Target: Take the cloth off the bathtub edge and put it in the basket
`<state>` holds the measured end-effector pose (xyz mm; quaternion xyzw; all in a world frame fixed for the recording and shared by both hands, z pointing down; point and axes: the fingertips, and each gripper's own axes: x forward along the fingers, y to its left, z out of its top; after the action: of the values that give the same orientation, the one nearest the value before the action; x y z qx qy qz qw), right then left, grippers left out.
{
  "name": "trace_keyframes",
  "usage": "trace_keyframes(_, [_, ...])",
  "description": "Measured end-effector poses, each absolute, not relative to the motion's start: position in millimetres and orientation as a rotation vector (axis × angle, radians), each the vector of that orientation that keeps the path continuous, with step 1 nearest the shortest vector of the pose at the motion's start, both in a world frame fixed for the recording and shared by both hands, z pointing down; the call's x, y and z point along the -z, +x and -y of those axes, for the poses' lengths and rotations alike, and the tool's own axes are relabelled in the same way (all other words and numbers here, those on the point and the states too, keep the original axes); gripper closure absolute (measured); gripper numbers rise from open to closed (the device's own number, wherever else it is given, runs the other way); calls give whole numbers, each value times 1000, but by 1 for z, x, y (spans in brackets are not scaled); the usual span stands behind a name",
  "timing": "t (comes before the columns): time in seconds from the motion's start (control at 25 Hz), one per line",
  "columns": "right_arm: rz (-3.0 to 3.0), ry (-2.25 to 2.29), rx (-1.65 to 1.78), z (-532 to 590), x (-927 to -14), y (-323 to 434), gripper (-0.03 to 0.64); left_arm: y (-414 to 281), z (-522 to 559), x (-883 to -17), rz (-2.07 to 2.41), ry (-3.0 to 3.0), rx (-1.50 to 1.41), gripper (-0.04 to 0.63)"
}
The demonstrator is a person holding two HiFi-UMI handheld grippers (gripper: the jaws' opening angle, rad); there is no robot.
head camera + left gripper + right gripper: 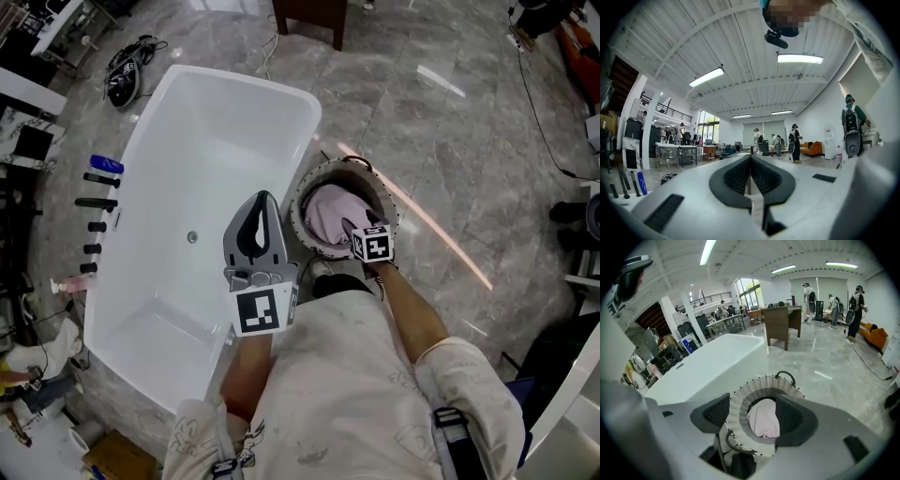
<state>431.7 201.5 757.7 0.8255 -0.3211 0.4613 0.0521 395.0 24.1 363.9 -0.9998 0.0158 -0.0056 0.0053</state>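
Observation:
A pink cloth (326, 212) lies bunched inside the round woven basket (303, 192), which stands on the floor against the white bathtub (187, 141). My right gripper (353, 227) hovers just over the basket's near rim. In the right gripper view the right gripper (753, 414) is open, and the cloth (764, 422) lies loose in the basket (738, 404) below the gap, touched by neither jaw. My left gripper (263, 199) is raised over the tub's right edge and points upward. The left gripper (750, 174) is shut with nothing in it.
A blue bottle (106, 165) and several dark fittings (94, 202) line the tub's left rim. A dark wooden desk (780, 319) stands beyond the tub. Cables (127, 69) lie on the marble floor at the far left. Several people stand far off (794, 140).

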Motion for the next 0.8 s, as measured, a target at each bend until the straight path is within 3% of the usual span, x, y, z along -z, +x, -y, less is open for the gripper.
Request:
trace_keyframes(0.48, [1233,2536,-1081,-129,-674,436,344,358,16,-357,-275,-3125,-2,591])
trace_keyframes(0.8, [1484,2428,-872,-56,-618,403,344,297,64,-345,-554,-3078,-11,591])
